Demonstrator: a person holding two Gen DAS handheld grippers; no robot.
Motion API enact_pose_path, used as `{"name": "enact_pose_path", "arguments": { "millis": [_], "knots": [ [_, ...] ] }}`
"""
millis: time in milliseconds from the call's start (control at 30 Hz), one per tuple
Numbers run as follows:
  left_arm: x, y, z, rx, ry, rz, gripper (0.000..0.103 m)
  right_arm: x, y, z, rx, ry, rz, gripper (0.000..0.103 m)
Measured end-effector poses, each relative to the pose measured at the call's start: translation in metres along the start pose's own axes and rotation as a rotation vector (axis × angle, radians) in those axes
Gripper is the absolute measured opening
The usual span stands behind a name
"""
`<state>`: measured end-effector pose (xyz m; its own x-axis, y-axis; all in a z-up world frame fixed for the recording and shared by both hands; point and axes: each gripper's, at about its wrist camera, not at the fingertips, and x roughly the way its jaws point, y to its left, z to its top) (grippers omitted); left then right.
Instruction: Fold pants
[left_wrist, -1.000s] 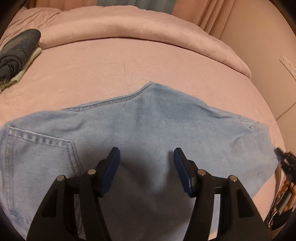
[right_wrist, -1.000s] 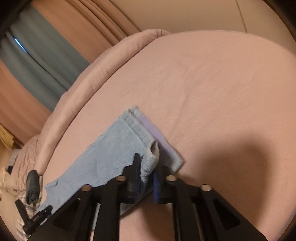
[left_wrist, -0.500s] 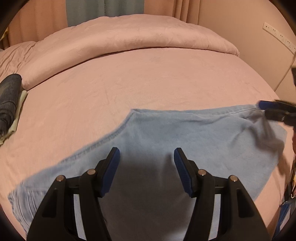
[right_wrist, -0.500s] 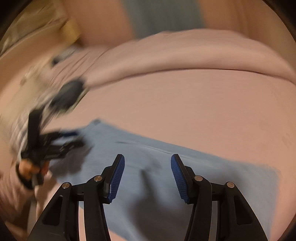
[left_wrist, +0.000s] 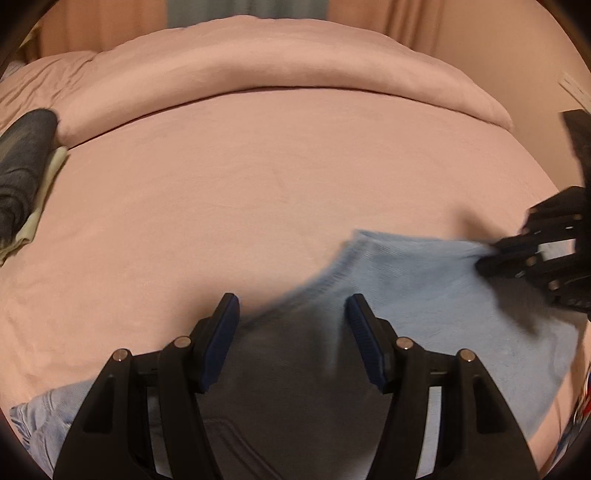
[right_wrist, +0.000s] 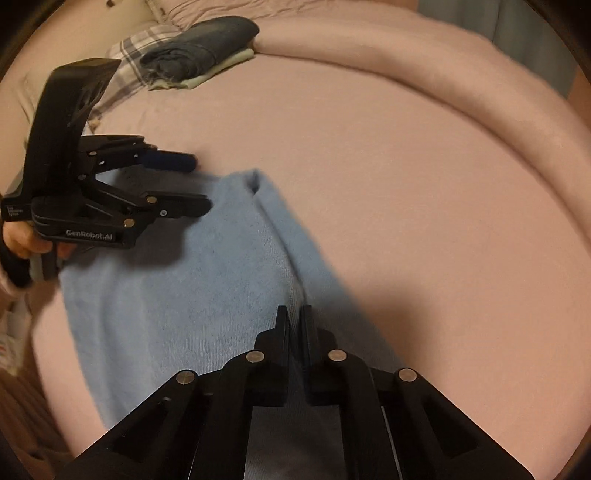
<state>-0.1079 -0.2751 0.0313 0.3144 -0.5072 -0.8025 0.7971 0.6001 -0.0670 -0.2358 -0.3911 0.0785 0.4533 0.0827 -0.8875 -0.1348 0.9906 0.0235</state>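
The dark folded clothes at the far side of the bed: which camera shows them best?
The right wrist view. There the dark folded clothes lie whole near the top, resting on a pale folded piece with a plaid cloth beside them. The left wrist view catches them only at its left edge, cut off and distorted.

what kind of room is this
Most likely a bedroom: a bed with a pink sheet and rolled duvet, curtains behind it, and folded clothes stacked at one side.
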Motion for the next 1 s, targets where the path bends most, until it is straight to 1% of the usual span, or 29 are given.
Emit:
{"name": "enact_pose_path", "arguments": {
  "millis": [33,67,100,167,200,233,267,333,367,433,467,500,533,567,600,633,667,700,733,767,800,833,900,933,967,1000],
  "knots": [
    [0.002,0.005,0.002,-0.017,-0.005,0.030,0.057,-0.004,-0.003,0.004,0.005,-0.021,-0.022,0.004],
    [0.004,0.010,0.003,-0.036,-0.004,0.038,0.057,-0.006,-0.006,0.010,0.021,-0.042,-0.039,0.004],
    [0.007,0.015,0.003,-0.060,0.001,0.025,0.057,-0.004,-0.005,0.014,0.028,-0.044,-0.048,0.004],
    [0.009,0.021,0.002,-0.079,0.000,0.020,0.058,0.009,-0.007,0.016,0.050,0.004,-0.041,0.004],
    [0.007,0.022,0.002,-0.084,-0.004,0.022,0.058,0.019,-0.010,0.014,0.071,0.022,-0.055,0.005],
    [0.005,0.023,0.002,-0.088,-0.004,0.024,0.058,0.017,-0.014,0.008,0.091,0.011,-0.061,0.009],
    [0.001,0.025,0.001,-0.087,-0.005,0.027,0.054,0.011,-0.015,0.005,0.129,-0.017,-0.061,0.013],
    [-0.020,0.024,-0.004,-0.057,-0.036,0.050,0.054,-0.015,-0.020,-0.009,0.246,-0.103,-0.040,0.040],
    [-0.038,0.028,-0.016,-0.035,-0.059,0.051,0.057,-0.034,-0.021,-0.021,0.288,-0.171,-0.025,0.042],
    [-0.065,0.025,-0.036,0.026,-0.081,0.039,0.057,-0.073,-0.019,-0.055,0.341,-0.289,0.013,0.043],
    [-0.074,0.025,-0.048,0.048,-0.076,0.034,0.058,-0.085,-0.020,-0.073,0.363,-0.314,0.008,0.043],
    [-0.081,0.025,-0.063,0.069,-0.057,0.037,0.058,-0.095,-0.022,-0.095,0.400,-0.319,-0.009,0.043],
    [-0.084,0.027,-0.074,0.081,-0.038,0.042,0.058,-0.097,-0.025,-0.113,0.427,-0.302,-0.014,0.043],
    [-0.084,0.029,-0.085,0.088,-0.015,0.048,0.058,-0.098,-0.027,-0.134,0.448,-0.262,-0.037,0.043],
    [-0.085,0.031,-0.099,0.104,0.010,0.054,0.058,-0.095,-0.028,-0.154,0.477,-0.207,-0.086,0.043],
    [-0.087,0.034,-0.109,0.119,0.018,0.058,0.058,-0.094,-0.033,-0.178,0.504,-0.152,-0.110,0.043],
    [-0.091,0.036,-0.120,0.139,0.015,0.061,0.058,-0.092,-0.034,-0.198,0.522,-0.118,-0.117,0.036],
    [-0.097,0.038,-0.129,0.153,0.003,0.062,0.058,-0.101,-0.029,-0.219,0.502,-0.155,-0.130,0.035],
    [-0.101,0.040,-0.134,0.154,-0.001,0.057,0.058,-0.112,-0.027,-0.235,0.497,-0.170,-0.155,0.035],
    [-0.105,0.042,-0.137,0.144,-0.002,0.048,0.058,-0.125,-0.031,-0.254,0.550,-0.166,-0.191,0.035],
    [-0.110,0.047,-0.138,0.122,-0.001,0.055,0.060,-0.137,-0.038,-0.266,0.615,-0.180,-0.195,0.035],
    [-0.111,0.051,-0.137,0.105,0.005,0.074,0.061,-0.152,-0.047,-0.284,0.718,-0.220,-0.181,0.035],
    [-0.120,0.055,-0.139,0.045,0.011,0.062,0.058,-0.178,-0.059,-0.315,0.887,-0.307,-0.185,0.035],
    [-0.125,0.053,-0.139,0.032,0.003,0.060,0.059,-0.189,-0.061,-0.329,0.951,-0.352,-0.191,0.040],
    [-0.130,0.050,-0.139,0.029,-0.006,0.056,0.059,-0.197,-0.061,-0.343,1.005,-0.390,-0.200,0.040],
    [-0.134,0.046,-0.139,0.032,-0.021,0.052,0.061,-0.201,-0.062,-0.356,1.059,-0.406,-0.215,0.041]
  ]
}}
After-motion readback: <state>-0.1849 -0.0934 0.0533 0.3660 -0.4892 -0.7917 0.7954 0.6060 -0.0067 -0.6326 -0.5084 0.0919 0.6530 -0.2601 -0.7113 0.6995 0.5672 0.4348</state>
